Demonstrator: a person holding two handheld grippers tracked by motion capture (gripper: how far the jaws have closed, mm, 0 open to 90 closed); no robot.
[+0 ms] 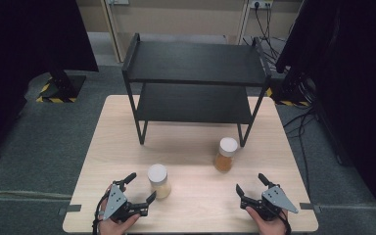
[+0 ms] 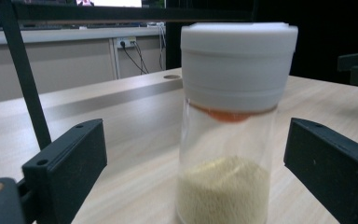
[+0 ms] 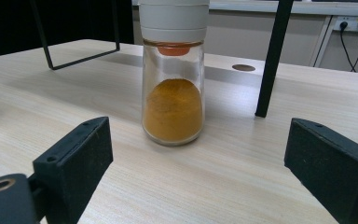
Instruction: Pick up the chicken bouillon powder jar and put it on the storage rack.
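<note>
While both jaws gape, the left gripper flanks the pale jar.

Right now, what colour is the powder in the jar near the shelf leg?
Orange-brown powder, clearest in the right gripper view.

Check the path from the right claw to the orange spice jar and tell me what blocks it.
Nothing visible blocks it. The right claw is open and faces the orange spice jar across bare table. The shelf leg stands behind and to the side of the jar, off that path.
</note>
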